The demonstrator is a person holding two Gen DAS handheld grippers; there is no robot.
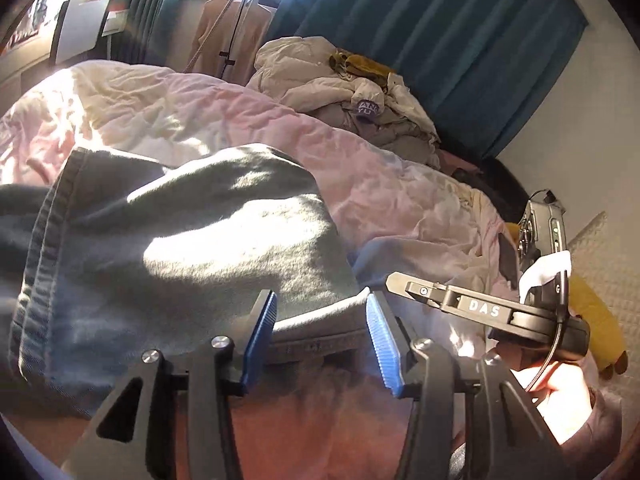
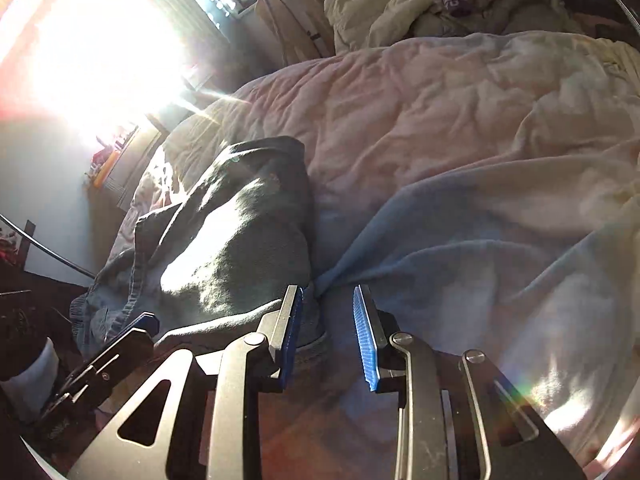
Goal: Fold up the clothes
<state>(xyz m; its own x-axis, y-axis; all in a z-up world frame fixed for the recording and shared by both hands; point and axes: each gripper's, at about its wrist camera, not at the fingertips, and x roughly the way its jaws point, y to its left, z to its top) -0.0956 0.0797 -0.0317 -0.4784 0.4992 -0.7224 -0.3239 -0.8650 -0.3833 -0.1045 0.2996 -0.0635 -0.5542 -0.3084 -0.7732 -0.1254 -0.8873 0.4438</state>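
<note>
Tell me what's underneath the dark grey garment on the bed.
The dark grey garment lies on the pale pink duvet, which shows all around its far edges. Whatever sits directly beneath its middle is covered, so I cannot tell if anything else is there.

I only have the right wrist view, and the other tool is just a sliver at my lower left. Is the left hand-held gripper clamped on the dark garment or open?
Observer: Open. The left hand-held gripper has its jaws apart. A fold of the dark grey garment lies between them, not clamped.
Operator: Anything off to my right, outside my frame?
Observer: Yes, a yellow soft item lies against the wall.
Operator: What's behind the pile of clothes at the far end?
Observer: A teal curtain hangs right behind the pile of clothes.
</note>
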